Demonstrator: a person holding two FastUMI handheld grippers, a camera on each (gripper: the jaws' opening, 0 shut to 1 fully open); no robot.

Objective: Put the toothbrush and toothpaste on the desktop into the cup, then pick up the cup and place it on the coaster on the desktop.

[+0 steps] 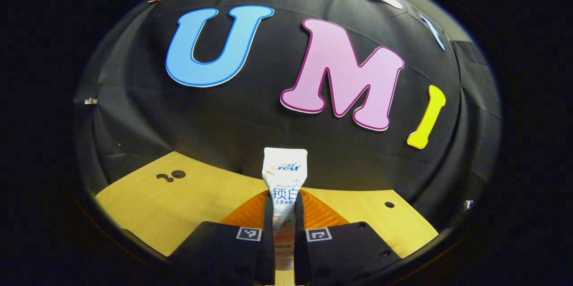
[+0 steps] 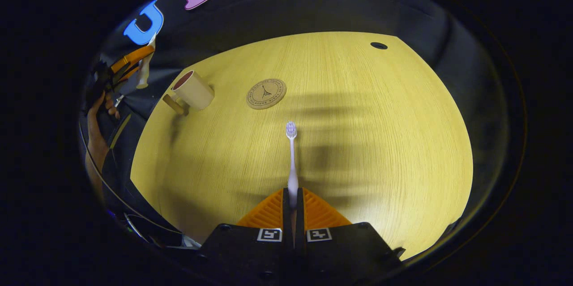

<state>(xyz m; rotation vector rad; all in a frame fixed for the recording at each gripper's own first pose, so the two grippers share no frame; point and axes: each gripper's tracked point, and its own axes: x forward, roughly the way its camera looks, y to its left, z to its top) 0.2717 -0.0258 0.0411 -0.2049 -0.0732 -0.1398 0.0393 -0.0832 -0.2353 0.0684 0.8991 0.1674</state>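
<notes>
Left gripper (image 1: 284, 232): closed on the toothpaste (image 1: 284, 174), both fingers pressing the lower body of the tube, crimped end pointing up and away, held clear above the table (image 1: 147, 205). In the right gripper view, seen far off at the left edge with the hand (image 2: 96, 120) that carries it, near the cup.

Right gripper (image 2: 293, 214): closed on the toothbrush (image 2: 292, 156), fingers clamped on the handle end, bristle head projecting forward over the table. Grip looks centred; shaft in line with the fingers.

Cup (image 2: 193, 91): on the table at far left, appears tilted by the lens, mouth open, handle toward the near side. Coaster (image 2: 266, 93): flat on the table just beside the cup, apart from it.

Step in hand, as judged: delivery of both items into the cup. Recommended: one item at a time; tube lowered upright over the mouth and released only once its end is inside the rim; toothbrush tipped vertical likewise. Risk: tipping a light cup by brushing its rim.
</notes>
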